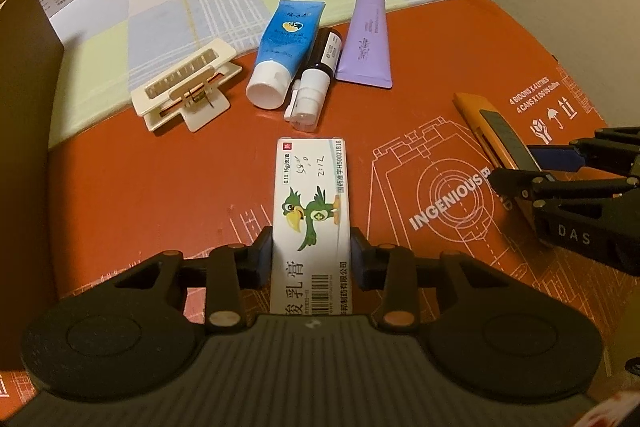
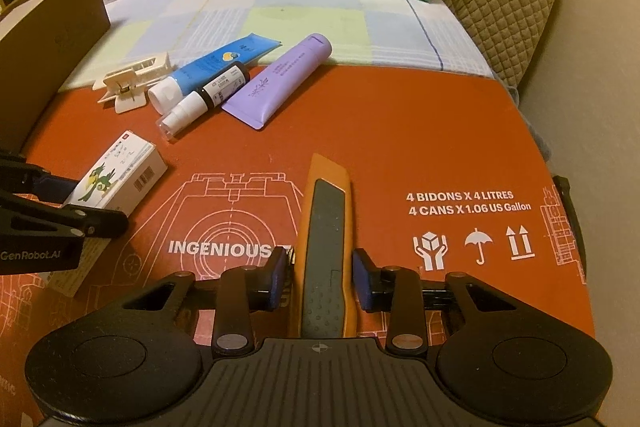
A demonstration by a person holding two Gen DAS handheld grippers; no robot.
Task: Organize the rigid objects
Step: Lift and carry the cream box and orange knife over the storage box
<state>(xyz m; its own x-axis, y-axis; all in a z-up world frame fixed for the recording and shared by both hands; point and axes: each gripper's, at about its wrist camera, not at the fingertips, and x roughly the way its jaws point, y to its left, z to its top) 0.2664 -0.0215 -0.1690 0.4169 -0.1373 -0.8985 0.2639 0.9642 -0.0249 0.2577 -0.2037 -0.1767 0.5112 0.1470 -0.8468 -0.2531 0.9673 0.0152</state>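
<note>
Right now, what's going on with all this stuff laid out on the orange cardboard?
A person is sorting small items with two tools. The left hand-held gripper straddles a white medicine box with a green parrot on it, pads right at its sides. The right hand-held gripper straddles an orange utility knife, with small gaps showing. Both items lie on the cardboard. Farther back lie a blue tube, spray bottle, purple tube and cream clip.

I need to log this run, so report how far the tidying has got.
Done: two tubes, a spray bottle and a clip lie grouped. In hand: left gripper brackets the box; right gripper brackets the knife, its pads not touching. Left: placing both.
</note>
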